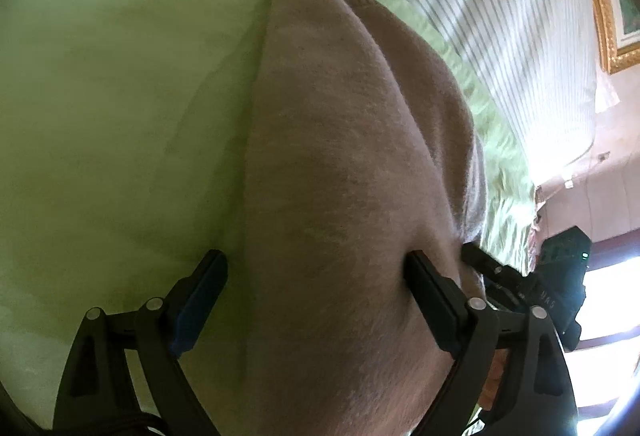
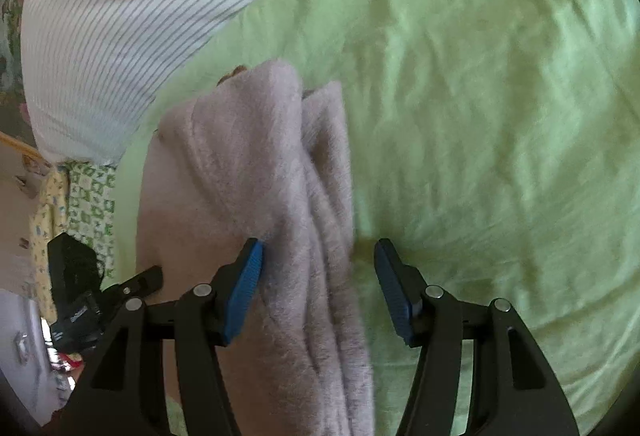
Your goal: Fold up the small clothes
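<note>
So the fuzzy pinkish-beige knit garment (image 1: 340, 164) is bunched into long folds on the light green bedsheet (image 1: 100, 108), running away from me toward the white pillow with thin grey stripes (image 1: 500, 16) past its far end. My left claw (image 1: 316, 268) is spread wide; one finger sits against the fleece, the other is off on the sheet beside it, so no pinch. My right claw (image 2: 320, 260) is spread too, with the garment's edge lying between the blue pads (image 2: 246, 292), touching just one. A gold picture frame (image 1: 604, 16) hangs beyond the pillow.
</note>
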Available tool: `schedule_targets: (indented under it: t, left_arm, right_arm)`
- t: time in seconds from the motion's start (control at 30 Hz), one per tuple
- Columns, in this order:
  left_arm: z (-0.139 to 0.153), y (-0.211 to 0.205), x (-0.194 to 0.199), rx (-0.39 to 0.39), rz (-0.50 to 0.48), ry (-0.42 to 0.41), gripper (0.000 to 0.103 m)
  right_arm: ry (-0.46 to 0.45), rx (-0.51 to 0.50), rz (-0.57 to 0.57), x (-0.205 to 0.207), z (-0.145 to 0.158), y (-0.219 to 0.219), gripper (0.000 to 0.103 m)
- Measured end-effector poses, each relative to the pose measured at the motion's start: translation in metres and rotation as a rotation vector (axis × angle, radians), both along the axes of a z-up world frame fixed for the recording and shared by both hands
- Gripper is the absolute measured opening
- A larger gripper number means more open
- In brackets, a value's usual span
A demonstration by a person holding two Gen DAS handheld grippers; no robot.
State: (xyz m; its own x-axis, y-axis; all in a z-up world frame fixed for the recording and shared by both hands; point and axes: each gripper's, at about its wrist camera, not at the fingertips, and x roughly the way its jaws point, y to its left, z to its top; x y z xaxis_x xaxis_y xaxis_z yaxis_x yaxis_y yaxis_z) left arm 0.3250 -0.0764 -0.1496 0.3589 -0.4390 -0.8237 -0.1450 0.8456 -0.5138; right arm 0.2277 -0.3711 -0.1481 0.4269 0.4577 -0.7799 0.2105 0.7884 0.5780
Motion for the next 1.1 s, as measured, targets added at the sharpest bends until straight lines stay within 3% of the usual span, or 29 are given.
schedule_targets:
  t: [0.03,0.2,0.33,0.5,0.7,0.87,1.0,1.1]
  left_arm:
    - [0.0,-0.002,0.0,-0.013,-0.007,-0.01,0.076]
    - [0.004,-0.003,-0.003,-0.04,-0.026,-0.051,0.058]
    - [0.02,0.004,-0.016,-0.065,-0.045,-0.099,0.048]
    - [0.057,0.029,-0.041,-0.037,-0.041,-0.178,0.047]
    - [0.082,0.101,-0.071,-0.004,0.01,-0.215,0.047]
    - [0.072,0.142,-0.079,0.017,0.027,-0.174,0.047]
    - [0.055,0.154,-0.081,0.03,0.011,-0.153,0.048]
    - [0.039,0.155,-0.081,0.05,-0.004,-0.139,0.055]
  right_arm:
    - [0.015,0.024,0.014,0.001,-0.004,0.003,0.058]
    - [0.008,0.027,0.04,-0.005,0.0,0.021,0.032]
    - [-0.048,0.013,0.049,-0.012,0.023,0.037,0.029]
    - [-0.117,0.035,0.098,-0.023,0.051,0.071,0.028]
    - [-0.167,0.07,0.191,-0.025,0.064,0.142,0.028]
    - [-0.144,0.063,0.249,-0.019,0.048,0.194,0.028]
    - [-0.118,0.05,0.256,-0.018,0.033,0.208,0.028]
    - [-0.099,0.021,0.249,-0.018,0.024,0.21,0.03]
